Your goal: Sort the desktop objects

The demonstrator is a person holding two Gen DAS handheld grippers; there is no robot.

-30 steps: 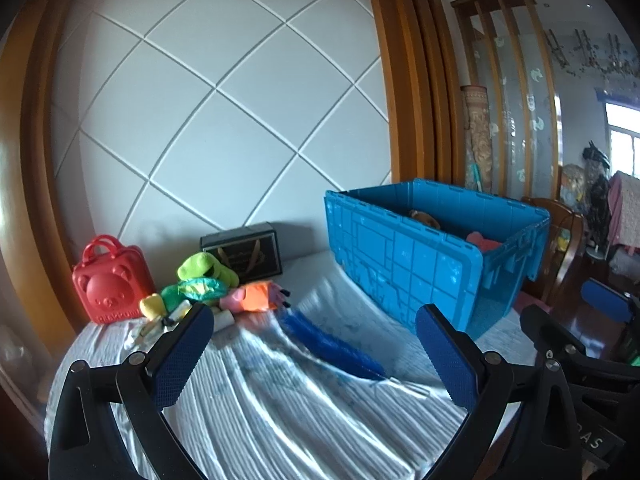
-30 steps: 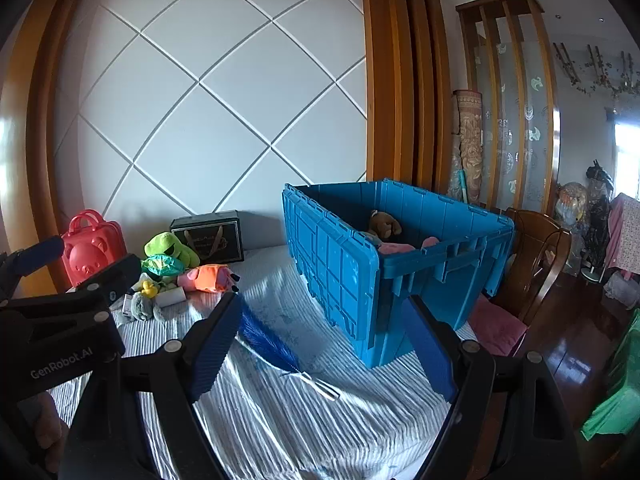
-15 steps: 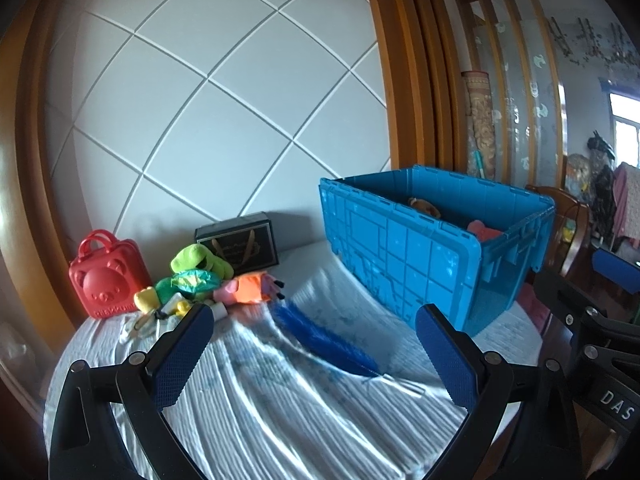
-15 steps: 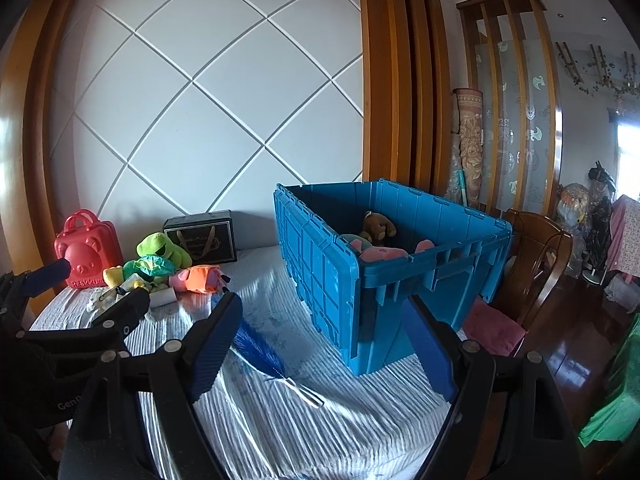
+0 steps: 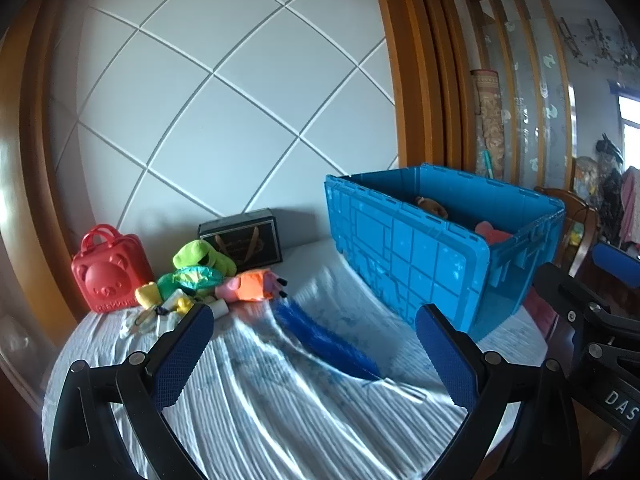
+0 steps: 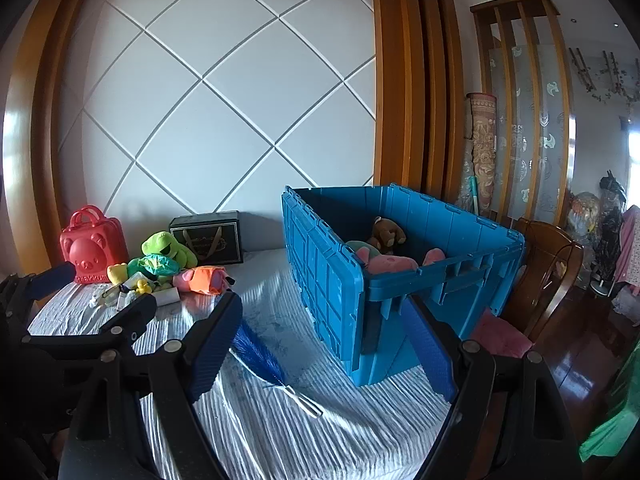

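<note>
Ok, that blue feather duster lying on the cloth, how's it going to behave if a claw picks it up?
The blue feather duster looks fluffy, so the plume probably flops and compresses. It seems light for its size. The thin pale handle looks stiffer, likely the firmer grip, though narrow and possibly slippery.

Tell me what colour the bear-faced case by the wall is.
Red. The bear-faced case shows best in the right wrist view.

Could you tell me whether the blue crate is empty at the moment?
Not empty: the blue crate holds a brown teddy bear and pink plush toys.
</note>
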